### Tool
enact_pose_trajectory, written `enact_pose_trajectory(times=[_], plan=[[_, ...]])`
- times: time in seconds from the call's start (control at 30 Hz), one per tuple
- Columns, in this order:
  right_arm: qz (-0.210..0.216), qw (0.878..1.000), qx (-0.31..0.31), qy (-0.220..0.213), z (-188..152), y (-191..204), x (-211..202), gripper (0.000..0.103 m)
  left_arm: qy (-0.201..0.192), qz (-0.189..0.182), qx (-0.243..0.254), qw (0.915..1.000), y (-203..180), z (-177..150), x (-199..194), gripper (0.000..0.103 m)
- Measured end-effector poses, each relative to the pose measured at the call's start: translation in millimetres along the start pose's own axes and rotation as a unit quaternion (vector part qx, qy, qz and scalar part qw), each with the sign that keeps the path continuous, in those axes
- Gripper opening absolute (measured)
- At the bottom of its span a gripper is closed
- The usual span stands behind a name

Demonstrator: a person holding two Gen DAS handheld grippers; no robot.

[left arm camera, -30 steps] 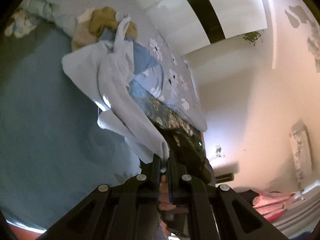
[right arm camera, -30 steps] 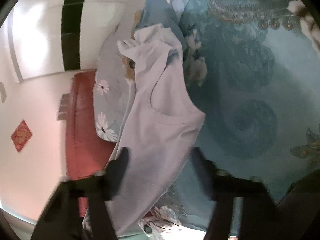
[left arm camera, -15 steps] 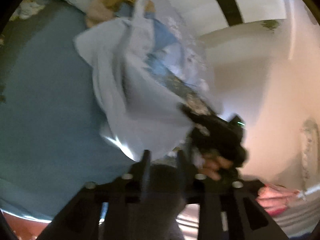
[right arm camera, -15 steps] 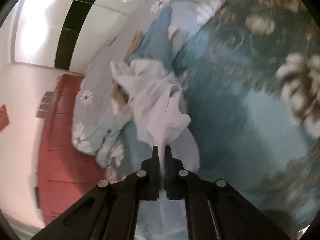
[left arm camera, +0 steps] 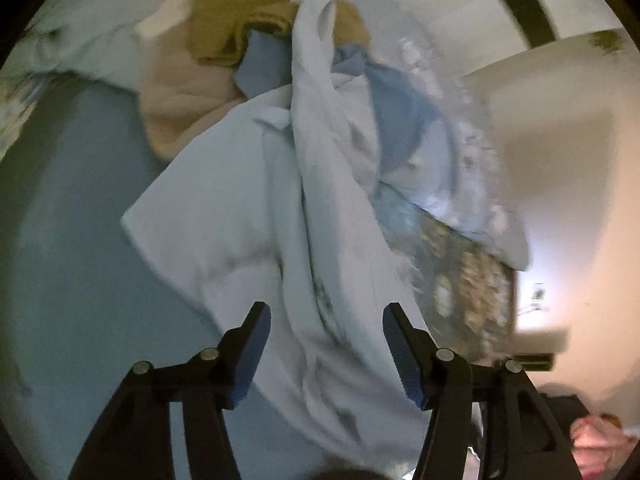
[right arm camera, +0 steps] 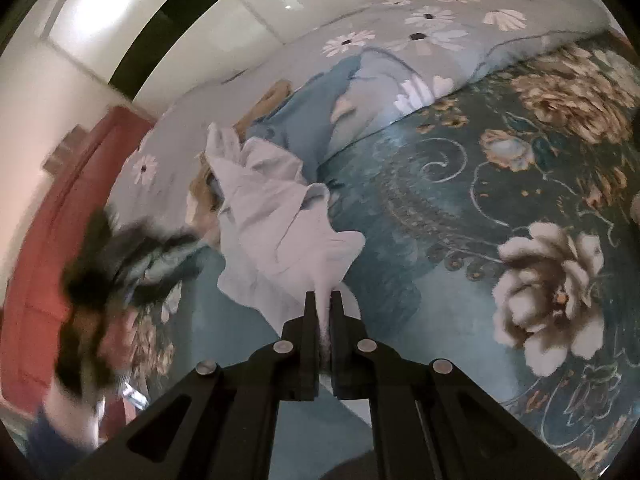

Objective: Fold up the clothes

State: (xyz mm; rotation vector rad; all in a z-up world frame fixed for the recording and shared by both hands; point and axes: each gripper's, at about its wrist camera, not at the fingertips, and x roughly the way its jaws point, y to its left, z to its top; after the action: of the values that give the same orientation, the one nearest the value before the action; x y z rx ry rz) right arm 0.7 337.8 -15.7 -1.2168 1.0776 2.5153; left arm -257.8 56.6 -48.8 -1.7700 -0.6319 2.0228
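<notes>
Left wrist view: left tool w/ jaws apart & opening, pads clear of the pale blue shirt that lies crumpled btwn and beyond them on the bed. Tan towel at the far end of the pile. No readable writing.

Right wrist view: right tool pressed together, pinching a corner of the shirt; the rest trails onto the floral bedspread. Daisy-print pillow behind. No labels legible.

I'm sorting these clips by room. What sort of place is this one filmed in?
Most likely a bedroom. The clothes lie on a bed with a teal floral bedspread, a daisy-print pillow or quilt sits at its far edge, and a red padded headboard seems to stand behind it.
</notes>
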Motion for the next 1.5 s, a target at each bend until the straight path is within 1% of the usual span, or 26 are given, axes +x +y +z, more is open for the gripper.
enact_pose_trajectory(times=[0.07, 0.2, 0.27, 0.3, 0.33, 0.37, 0.4, 0.43, 0.53, 0.6, 0.67, 0.7, 0.77, 0.83, 0.9, 0.97, 1.03, 1.07, 1.1, 1.13, 1.17, 1.2, 1.27, 1.37, 1.43, 1.5], plan=[[0.001, 1.000, -0.015, 0.002, -0.1, 3.0, 0.7, 0.004, 0.007, 0.026, -0.012, 0.9996, -7.0, 26.8, 26.8, 0.063], [0.003, 1.000, -0.022, 0.004, 1.5, 1.2, 2.9, 0.004, 0.003, 0.058, -0.047, 0.9972, -5.5, 51.0, 55.3, 0.062], [0.005, 1.000, -0.021, 0.006, 3.6, -2.0, 4.5, 0.004, -0.008, 0.059, -0.050, 0.9970, -6.2, 56.2, 60.2, 0.060], [0.005, 1.000, -0.021, 0.007, 4.5, -2.7, 4.4, 0.004, -0.015, 0.061, -0.049, 0.9968, -6.5, 57.8, 61.2, 0.053], [0.006, 1.000, -0.021, 0.007, 5.3, -3.7, 4.3, 0.004, -0.022, 0.063, -0.049, 0.9966, -6.9, 59.2, 61.6, 0.043], [0.006, 1.000, -0.021, 0.008, 6.0, -4.7, 3.8, 0.004, -0.028, 0.063, -0.049, 0.9964, -7.4, 59.6, 60.1, 0.019], [0.004, 1.000, -0.020, 0.007, 7.0, -5.1, 2.7, 0.004, -0.032, 0.061, -0.052, 0.9963, -6.4, 60.1, 58.4, 0.009], [0.003, 1.000, -0.020, 0.006, 7.9, -5.5, 1.7, 0.004, -0.036, 0.056, -0.054, 0.9963, -5.8, 60.1, 55.9, 0.009], [-0.006, 1.000, -0.027, -0.002, 12.7, -4.4, -5.4, 0.004, -0.059, 0.021, -0.048, 0.9969, -9.3, 55.3, 36.5, 0.006], [-0.018, 0.999, -0.042, -0.015, 19.7, 0.1, -15.8, 0.004, -0.083, -0.009, -0.035, 0.9959, -16.2, 52.9, 11.0, 0.006], [-0.024, 0.998, -0.053, -0.031, 28.6, 5.6, -27.4, 0.004, -0.109, -0.040, -0.020, 0.9930, -24.6, 51.3, -19.4, 0.006], [-0.027, 0.997, -0.059, -0.041, 33.9, 9.5, -34.1, 0.004, -0.124, -0.057, -0.012, 0.9906, -28.6, 50.0, -36.3, 0.006], [-0.028, 0.994, -0.076, -0.066, 45.1, 22.8, -50.8, 0.004, -0.161, -0.100, 0.004, 0.9818, -34.9, 44.5, -81.5, 0.006], [-0.030, 0.991, -0.093, -0.092, 56.0, 36.4, -67.4, 0.004, -0.200, -0.139, 0.024, 0.9696, -42.4, 33.7, -127.8, 0.006], [-0.029, 0.986, -0.115, -0.115, 63.0, 54.8, -82.6, 0.004, -0.239, -0.169, 0.051, 0.9550, -42.2, 13.2, -177.1, 0.006], [-0.021, 0.982, -0.136, -0.133, 64.2, 74.5, -95.3, 0.004, -0.279, -0.178, 0.076, 0.9407, -35.6, -19.1, -220.7, 0.006], [-0.010, 0.979, -0.151, -0.136, 60.4, 88.2, -99.8, 0.004, -0.308, -0.183, 0.081, 0.9301, -15.7, -51.3, -249.9, 0.006], [-0.003, 0.979, -0.157, -0.132, 54.8, 93.7, -99.1, 0.004, -0.317, -0.186, 0.077, 0.9269, -2.6, -68.3, -258.2, 0.006], [0.001, 0.979, -0.161, -0.122, 47.6, 95.6, -94.8, 0.004, -0.320, -0.184, 0.070, 0.9267, 14.7, -87.1, -263.0, 0.006], [0.005, 0.980, -0.164, -0.112, 40.3, 97.4, -90.5, 0.004, -0.321, -0.172, 0.059, 0.9295, 31.8, -104.6, -261.0, 0.006], [0.009, 0.981, -0.168, -0.101, 33.0, 98.9, -85.8, 0.004, -0.319, -0.160, 0.046, 0.9331, 51.0, -123.1, -257.6, 0.006], [0.009, 0.982, -0.170, -0.086, 25.0, 97.6, -78.4, 0.004, -0.308, -0.147, 0.022, 0.9397, 75.5, -143.4, -248.5, 0.006], [0.000, 0.983, -0.175, -0.048, 5.5, 93.0, -59.1, 0.004, -0.274, -0.128, -0.022, 0.9529, 114.2, -173.1, -221.8, 0.006], [-0.020, 0.984, -0.178, 0.009, -23.6, 80.3, -30.5, 0.004, -0.216, -0.101, -0.076, 0.9683, 158.4, -215.5, -177.7, 0.006], [-0.035, 0.982, -0.178, 0.046, -42.2, 70.1, -12.4, 0.004, -0.174, -0.083, -0.108, 0.9752, 184.7, -243.3, -147.4, 0.006], [-0.046, 0.983, -0.168, 0.062, -50.4, 58.6, -6.4, 0.004, -0.134, -0.066, -0.140, 0.9789, 209.1, -271.2, -118.7, 0.006]])
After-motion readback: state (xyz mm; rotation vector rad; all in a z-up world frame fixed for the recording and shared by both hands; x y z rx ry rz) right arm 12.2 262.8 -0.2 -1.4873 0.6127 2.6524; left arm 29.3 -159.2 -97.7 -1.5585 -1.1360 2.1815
